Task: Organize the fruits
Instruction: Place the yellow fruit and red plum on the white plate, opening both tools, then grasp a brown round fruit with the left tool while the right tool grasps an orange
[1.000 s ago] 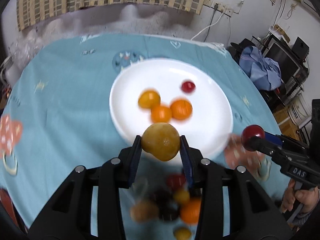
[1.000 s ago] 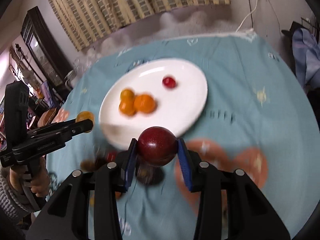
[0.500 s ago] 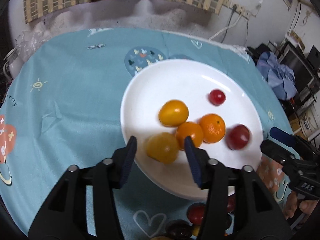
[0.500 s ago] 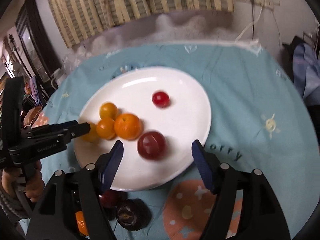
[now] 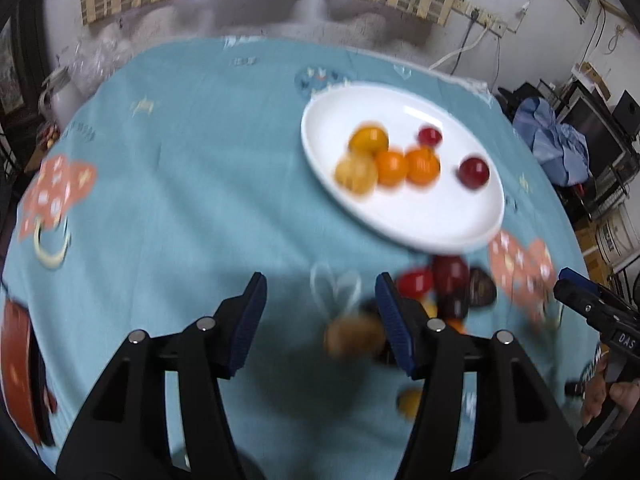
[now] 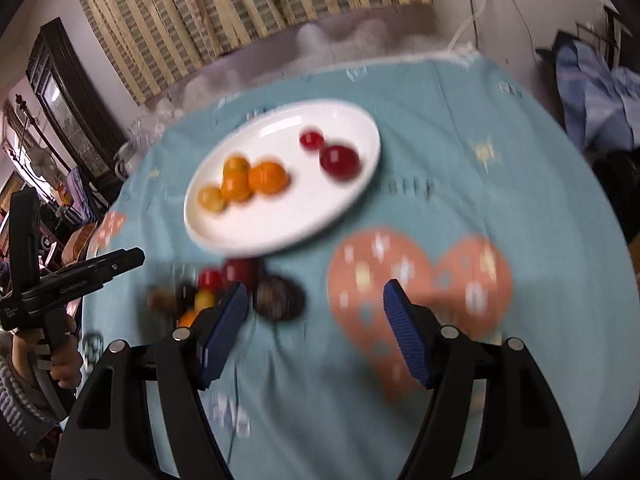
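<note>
Both fruits I held now lie on the plate [image 5: 436,232]; my left gripper [image 5: 320,300] is opening, my right gripper [image 6: 316,312] gapes, both empty; the pile [image 5: 448,284] is blurred.

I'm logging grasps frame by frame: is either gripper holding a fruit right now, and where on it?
Nothing is held. The left gripper, jaws opening, and the right gripper are both empty.

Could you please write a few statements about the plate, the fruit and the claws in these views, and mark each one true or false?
1. Six fruits lie on the white plate. True.
2. The right claw grips a red fruit. False: nothing is between its fingers.
3. A pile of fruit lies on the tablecloth beside the plate. True.
4. The plate holds only orange fruit. False: two red ones, such as the larger red fruit, lie there too.
5. The left claw holds a yellow fruit. False: it is empty, its jaws opening.
</note>
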Motion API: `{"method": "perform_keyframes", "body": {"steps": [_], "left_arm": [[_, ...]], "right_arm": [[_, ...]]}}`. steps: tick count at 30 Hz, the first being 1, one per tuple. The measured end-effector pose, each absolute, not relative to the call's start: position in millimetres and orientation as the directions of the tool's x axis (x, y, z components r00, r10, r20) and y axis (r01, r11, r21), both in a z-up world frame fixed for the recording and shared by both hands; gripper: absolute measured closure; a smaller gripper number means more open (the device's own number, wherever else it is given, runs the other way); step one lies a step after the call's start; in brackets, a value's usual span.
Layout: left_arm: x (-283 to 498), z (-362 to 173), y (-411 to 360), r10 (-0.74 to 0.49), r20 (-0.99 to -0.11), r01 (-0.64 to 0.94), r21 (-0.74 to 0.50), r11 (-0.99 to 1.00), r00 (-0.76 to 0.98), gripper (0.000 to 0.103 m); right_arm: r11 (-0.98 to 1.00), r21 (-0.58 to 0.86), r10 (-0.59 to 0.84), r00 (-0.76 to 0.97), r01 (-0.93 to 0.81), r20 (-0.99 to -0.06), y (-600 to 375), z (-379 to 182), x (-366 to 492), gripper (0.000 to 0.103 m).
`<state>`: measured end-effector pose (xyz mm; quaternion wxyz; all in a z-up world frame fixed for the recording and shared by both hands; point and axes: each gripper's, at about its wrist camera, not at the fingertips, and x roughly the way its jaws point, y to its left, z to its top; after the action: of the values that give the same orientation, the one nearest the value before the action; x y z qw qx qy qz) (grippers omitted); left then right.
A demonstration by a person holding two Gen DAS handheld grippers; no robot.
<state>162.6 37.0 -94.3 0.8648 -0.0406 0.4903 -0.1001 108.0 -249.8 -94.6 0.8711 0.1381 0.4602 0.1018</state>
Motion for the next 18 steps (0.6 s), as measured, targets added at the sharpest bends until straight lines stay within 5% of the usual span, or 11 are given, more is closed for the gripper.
{"method": "perform_keyframes", "body": {"steps": [11, 18], "left_arm": [[153, -113, 28, -0.181, -0.856, 0.137, -0.13, 0.982, 0.485, 0.044], [135, -119, 40, -0.155, -0.873, 0.139, -0.101, 0.985, 0.462, 0.034]], "right_arm": [[0.941, 0.335, 0.312, 0.521, -0.052, -0.795, -244, -95, 81, 0.032], [0.936, 0.346, 0.331, 0.508, -0.069, -0.795, -239, -95, 79, 0.032]]}}
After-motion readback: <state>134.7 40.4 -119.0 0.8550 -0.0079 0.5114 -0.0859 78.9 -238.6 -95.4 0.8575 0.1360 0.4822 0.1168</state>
